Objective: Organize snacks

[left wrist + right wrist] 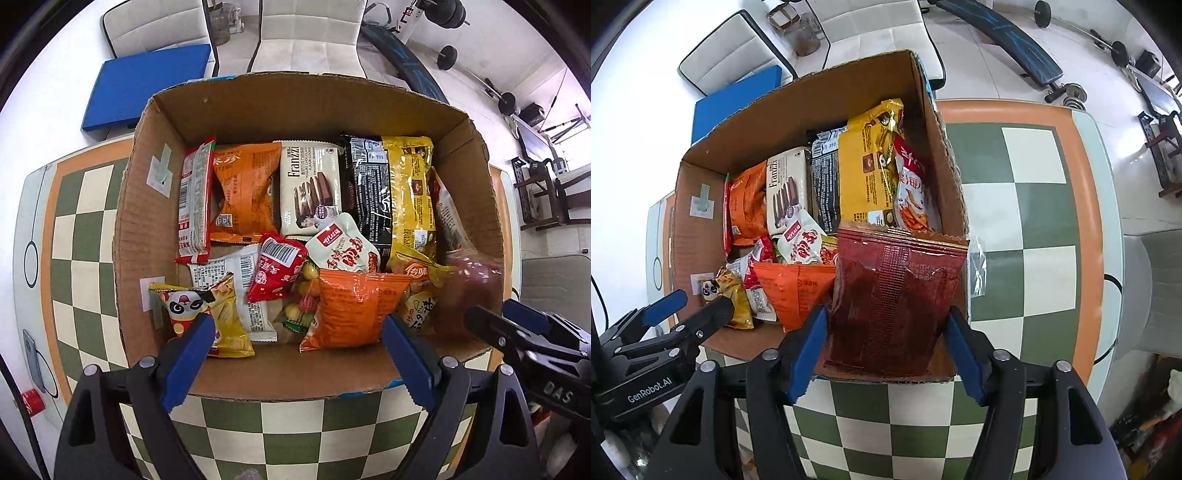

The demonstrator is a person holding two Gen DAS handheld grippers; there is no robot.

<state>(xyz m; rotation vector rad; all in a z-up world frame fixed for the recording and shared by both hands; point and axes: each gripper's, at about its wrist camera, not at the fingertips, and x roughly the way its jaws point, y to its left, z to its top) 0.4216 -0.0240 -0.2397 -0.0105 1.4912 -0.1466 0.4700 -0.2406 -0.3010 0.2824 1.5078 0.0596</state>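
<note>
Right wrist: dark red snack packet (pixel 897 295) between right hand-held gripper (pixel 886 350) fingers.

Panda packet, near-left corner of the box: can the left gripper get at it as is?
Probably yes. The left gripper is open and empty just above the panda packet, which lies on top with nothing over it; the cardboard box wall beside it may crowd one finger.

Checkered table (pixel 1034 236) carries cardboard box (pixel 147 221).

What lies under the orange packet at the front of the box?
Under the orange packet, round yellow-green candies and a yellow packet stick out. The box floor beneath is covered.
</note>
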